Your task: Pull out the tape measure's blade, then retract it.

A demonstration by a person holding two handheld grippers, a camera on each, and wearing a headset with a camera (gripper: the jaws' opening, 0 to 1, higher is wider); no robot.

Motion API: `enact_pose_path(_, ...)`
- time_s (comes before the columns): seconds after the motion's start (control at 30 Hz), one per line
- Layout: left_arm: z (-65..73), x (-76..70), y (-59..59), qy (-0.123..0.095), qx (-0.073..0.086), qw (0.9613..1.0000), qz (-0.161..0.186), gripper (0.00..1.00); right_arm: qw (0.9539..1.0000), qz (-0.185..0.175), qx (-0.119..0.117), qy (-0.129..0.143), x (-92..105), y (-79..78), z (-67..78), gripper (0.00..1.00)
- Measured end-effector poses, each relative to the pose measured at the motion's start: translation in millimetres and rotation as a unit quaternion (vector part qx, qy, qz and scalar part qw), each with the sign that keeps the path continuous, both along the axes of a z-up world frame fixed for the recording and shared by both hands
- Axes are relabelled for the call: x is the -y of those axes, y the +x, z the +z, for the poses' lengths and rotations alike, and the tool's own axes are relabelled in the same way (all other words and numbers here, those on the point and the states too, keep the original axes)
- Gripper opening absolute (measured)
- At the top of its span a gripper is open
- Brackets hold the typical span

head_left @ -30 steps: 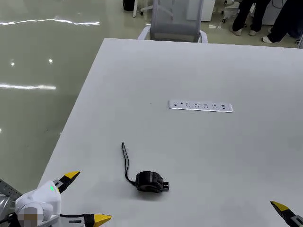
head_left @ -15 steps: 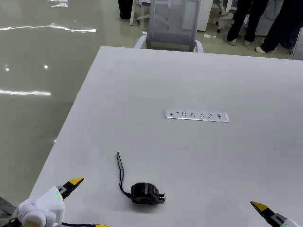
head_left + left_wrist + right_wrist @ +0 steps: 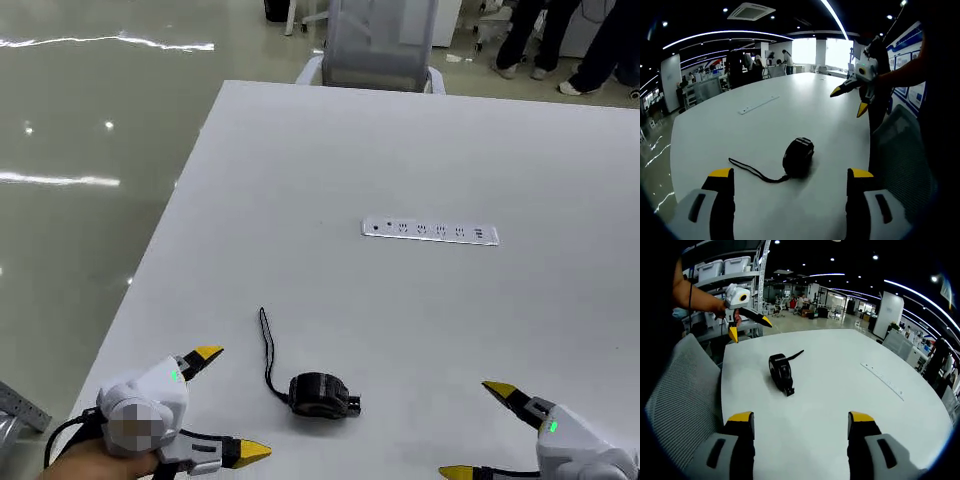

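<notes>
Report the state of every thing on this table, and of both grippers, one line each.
tape measure: blade in, lying on the table, not held
strap: slack, laid out on the table
left gripper: open, holding nothing, short of the tape measure
right gripper: open, holding nothing
power strip: nothing plugged in

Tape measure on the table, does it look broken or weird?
No, nothing stands out. The tape measure lies whole on the white table, no blade pulled out, its strap trailing loosely behind. The left gripper and right gripper hover beside it, jaws open, not touching.
</notes>
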State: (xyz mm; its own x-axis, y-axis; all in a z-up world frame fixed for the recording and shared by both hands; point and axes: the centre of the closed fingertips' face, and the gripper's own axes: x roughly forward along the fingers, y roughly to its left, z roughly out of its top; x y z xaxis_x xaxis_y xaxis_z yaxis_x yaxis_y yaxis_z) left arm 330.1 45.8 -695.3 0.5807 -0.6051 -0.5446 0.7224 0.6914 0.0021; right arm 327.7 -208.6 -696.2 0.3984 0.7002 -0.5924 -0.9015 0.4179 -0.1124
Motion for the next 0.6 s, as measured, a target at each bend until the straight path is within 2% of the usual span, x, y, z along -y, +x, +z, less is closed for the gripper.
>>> enact_pose_path(0.3, -7.3, 15.2, 7.6, 0.003, -0.008, 0.9998, -0.017, 0.90, 0.9989, 0.043, -0.010, -0.016, -30.3, 2.2, -13.1, 0.73)
enact_pose_path(0.6, -23.5, 23.4, 9.9, 0.017, -0.020, 0.9990, -0.037, 0.85, 0.9964, 0.074, -0.024, -0.033, -49.7, 3.0, -30.0, 0.69)
